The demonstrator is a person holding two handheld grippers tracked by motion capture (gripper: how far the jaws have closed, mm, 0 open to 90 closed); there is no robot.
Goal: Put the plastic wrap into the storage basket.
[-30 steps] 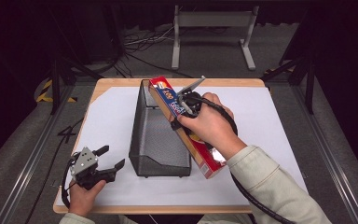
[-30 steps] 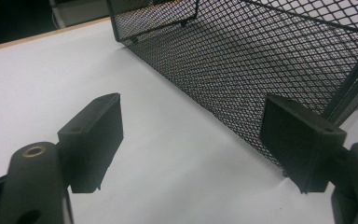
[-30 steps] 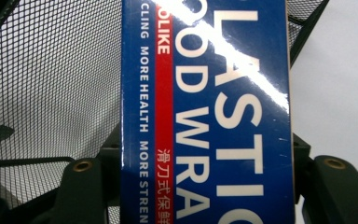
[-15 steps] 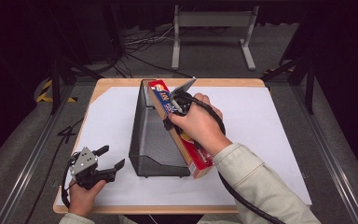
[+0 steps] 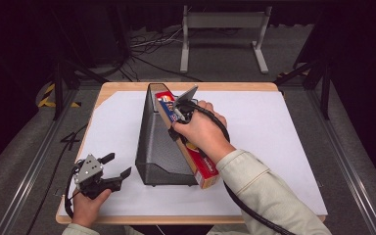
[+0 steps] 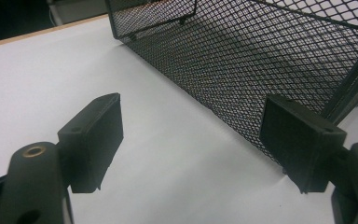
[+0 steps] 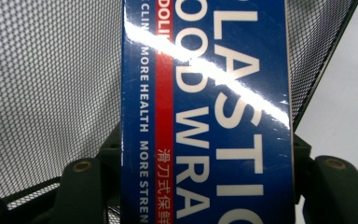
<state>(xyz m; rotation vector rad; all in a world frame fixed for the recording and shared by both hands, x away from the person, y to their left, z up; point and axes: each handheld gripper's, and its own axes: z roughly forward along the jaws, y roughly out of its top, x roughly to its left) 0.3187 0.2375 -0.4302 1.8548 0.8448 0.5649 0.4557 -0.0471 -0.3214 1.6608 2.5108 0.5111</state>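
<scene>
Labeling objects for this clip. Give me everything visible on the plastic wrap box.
The plastic wrap box is a long, narrow carton, glossy, blue and red with white lettering reading PLASTIC FOOD WRAP and some Chinese characters. It lies tilted along the right rim of the black mesh basket, far end raised near the basket's back, near end low by the basket's front corner. The right gripper is shut on it, jaws clamping its long sides.

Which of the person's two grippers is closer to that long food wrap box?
The right gripper: it is clamped on the wrap box beside the mesh basket. The left gripper sits open on the basket's other side.
</scene>
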